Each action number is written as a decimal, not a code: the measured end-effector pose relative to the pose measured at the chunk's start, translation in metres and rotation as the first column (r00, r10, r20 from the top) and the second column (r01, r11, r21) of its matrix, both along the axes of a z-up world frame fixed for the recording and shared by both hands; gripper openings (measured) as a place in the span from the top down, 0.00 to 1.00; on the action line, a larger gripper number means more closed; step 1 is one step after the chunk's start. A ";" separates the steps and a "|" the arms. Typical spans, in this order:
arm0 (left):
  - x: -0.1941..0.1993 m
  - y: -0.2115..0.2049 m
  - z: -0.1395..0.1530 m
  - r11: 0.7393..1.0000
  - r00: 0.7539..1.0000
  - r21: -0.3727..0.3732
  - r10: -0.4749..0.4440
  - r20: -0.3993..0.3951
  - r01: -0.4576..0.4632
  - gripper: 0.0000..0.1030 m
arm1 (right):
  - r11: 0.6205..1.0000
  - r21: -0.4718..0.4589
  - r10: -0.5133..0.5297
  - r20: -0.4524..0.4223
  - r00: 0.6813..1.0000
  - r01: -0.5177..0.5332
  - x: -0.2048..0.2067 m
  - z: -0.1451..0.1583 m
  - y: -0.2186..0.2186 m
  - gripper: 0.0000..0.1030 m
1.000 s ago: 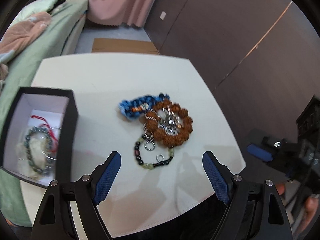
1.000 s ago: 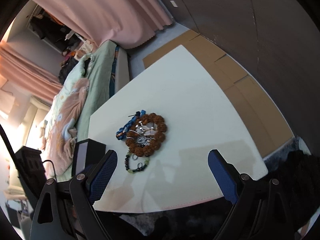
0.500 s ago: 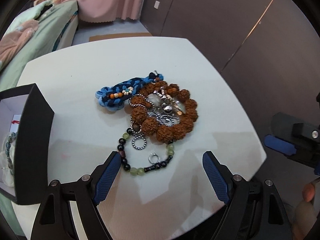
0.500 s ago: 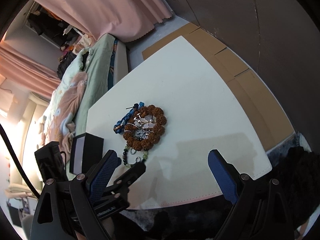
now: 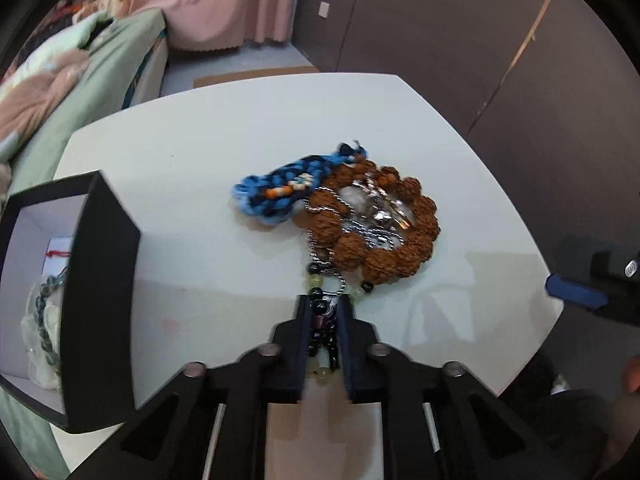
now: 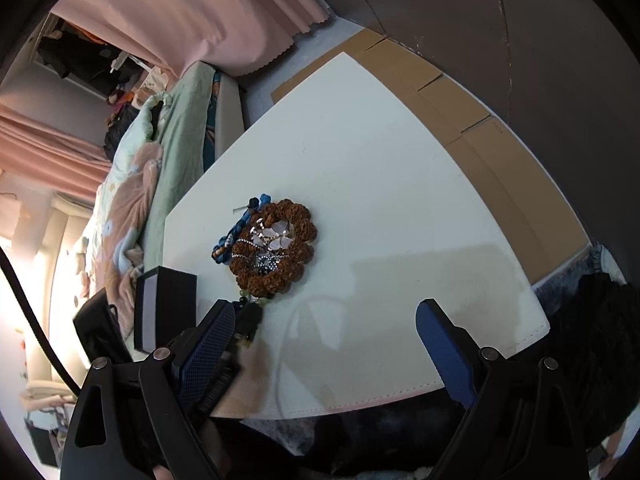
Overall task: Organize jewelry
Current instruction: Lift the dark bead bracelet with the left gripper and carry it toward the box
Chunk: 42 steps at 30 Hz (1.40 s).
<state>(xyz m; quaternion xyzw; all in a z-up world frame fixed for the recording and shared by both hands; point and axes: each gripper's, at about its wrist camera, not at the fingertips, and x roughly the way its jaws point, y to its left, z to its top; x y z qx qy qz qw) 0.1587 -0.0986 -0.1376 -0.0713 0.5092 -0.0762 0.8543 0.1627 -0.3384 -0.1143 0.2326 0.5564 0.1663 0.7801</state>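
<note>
A pile of jewelry lies on the white table [image 5: 192, 160]: a brown seed-bead bracelet [image 5: 400, 240], silver chains inside it, a blue braided bracelet [image 5: 276, 196], and a black-and-green bead bracelet [image 5: 322, 332]. My left gripper [image 5: 325, 312] is shut on the bead bracelet at the pile's near edge. A black box [image 5: 104, 280] with a white lining stands at the left and holds a dark bead bracelet [image 5: 44, 320]. My right gripper [image 6: 324, 340] is open and empty above the table's near edge; the pile [image 6: 276, 248] lies beyond it.
A bed with green and pink bedding [image 5: 60, 80] runs along the table's left side. Pink curtains [image 5: 220, 0] and a dark wall stand behind. Cardboard [image 6: 480, 140] lies on the floor at the right of the table.
My left gripper has moved down to the pile and shut on the black-and-green bead bracelet. My right gripper has stayed open and barely shifted.
</note>
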 end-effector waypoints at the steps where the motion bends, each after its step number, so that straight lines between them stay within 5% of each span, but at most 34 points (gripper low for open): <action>1: 0.000 0.002 0.001 1.000 1.000 0.014 0.008 0.002 -0.008 0.92 | 1.000 -0.004 0.005 -0.004 1.000 -0.005 0.000 -0.001 0.002 0.10; 16: -0.010 0.009 0.026 0.998 0.998 -0.066 0.001 0.063 0.003 0.92 | 0.999 -0.025 0.031 -0.020 0.999 -0.031 0.002 -0.006 0.009 0.10; 31: -0.031 0.029 0.114 0.985 0.969 -0.173 0.067 0.236 -0.026 0.92 | 0.998 -0.031 0.060 -0.023 0.998 -0.060 0.004 -0.008 0.025 0.10; 42: -0.041 0.061 0.142 0.976 0.949 -0.204 0.135 0.286 -0.077 0.92 | 0.997 0.030 0.066 -0.036 0.997 -0.065 0.010 -0.011 0.059 0.10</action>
